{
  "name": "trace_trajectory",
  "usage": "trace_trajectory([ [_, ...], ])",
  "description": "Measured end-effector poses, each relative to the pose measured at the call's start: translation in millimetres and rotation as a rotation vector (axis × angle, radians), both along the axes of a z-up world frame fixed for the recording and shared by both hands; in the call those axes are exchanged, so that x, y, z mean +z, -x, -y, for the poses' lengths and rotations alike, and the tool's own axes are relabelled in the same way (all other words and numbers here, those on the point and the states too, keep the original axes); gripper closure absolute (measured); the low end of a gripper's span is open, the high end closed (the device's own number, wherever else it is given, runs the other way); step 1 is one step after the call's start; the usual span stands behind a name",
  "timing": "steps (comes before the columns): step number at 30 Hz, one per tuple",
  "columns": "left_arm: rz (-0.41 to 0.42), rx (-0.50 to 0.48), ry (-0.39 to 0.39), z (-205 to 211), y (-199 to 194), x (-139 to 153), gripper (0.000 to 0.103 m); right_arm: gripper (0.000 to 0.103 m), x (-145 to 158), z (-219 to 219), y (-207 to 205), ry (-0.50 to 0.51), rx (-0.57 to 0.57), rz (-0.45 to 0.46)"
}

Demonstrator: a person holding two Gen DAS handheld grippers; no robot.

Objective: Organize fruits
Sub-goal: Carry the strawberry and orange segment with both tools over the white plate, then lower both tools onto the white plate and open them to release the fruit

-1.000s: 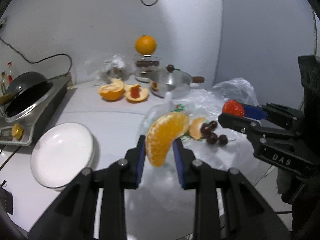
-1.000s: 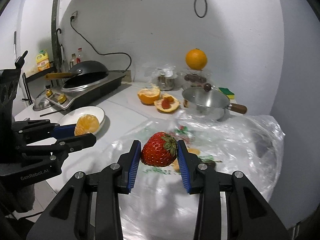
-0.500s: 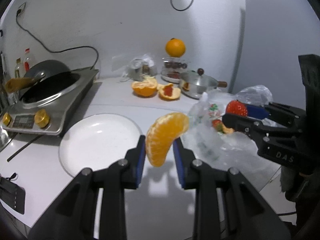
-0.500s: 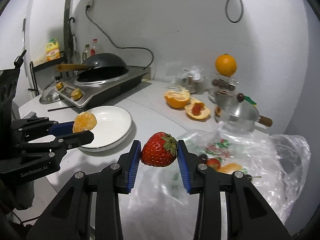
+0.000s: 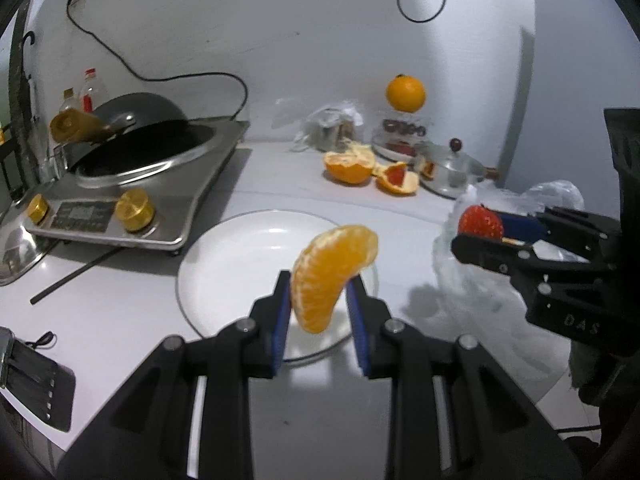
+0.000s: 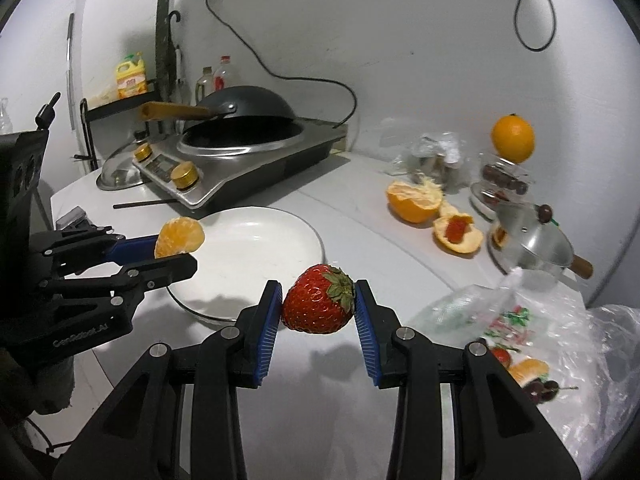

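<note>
Cooker (image 5: 132, 196) behind plate (image 5: 240, 256) | peels (image 5: 370, 168), pot (image 5: 452, 168), bag (image 6: 560, 332) right

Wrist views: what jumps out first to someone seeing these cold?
The fruit held in the air: the left gripper is shut on an orange segment over the near edge of the white plate, and the right gripper is shut on a strawberry just right of that plate. Behind, a whole orange is perched on a container by the wall.
</note>
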State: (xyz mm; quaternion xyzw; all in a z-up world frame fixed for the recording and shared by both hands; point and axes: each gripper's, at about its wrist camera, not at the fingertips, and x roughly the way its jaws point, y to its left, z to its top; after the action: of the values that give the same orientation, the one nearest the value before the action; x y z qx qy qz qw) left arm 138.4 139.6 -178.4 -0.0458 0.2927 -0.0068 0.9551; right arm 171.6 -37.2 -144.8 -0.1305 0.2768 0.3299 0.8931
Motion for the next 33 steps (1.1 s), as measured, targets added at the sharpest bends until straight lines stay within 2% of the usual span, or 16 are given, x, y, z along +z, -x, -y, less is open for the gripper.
trace_trajectory([
  [9, -0.050, 0.057, 0.025, -32, -13, -23, 0.075, 0.064, -22, -41, -12, 0.023, 0.053, -0.052],
  [17, -0.078, 0.061, 0.019, -53, -24, -37, 0.075, 0.064, -42, -74, -20, 0.020, 0.109, -0.103],
  [21, -0.097, 0.062, 0.058, -62, -27, -42, 0.074, 0.064, -49, -82, -26, 0.023, 0.118, -0.127],
  [33, -0.110, 0.068, 0.069, -63, -24, -42, 0.070, 0.062, -54, -90, -28, 0.030, 0.123, -0.159],
])
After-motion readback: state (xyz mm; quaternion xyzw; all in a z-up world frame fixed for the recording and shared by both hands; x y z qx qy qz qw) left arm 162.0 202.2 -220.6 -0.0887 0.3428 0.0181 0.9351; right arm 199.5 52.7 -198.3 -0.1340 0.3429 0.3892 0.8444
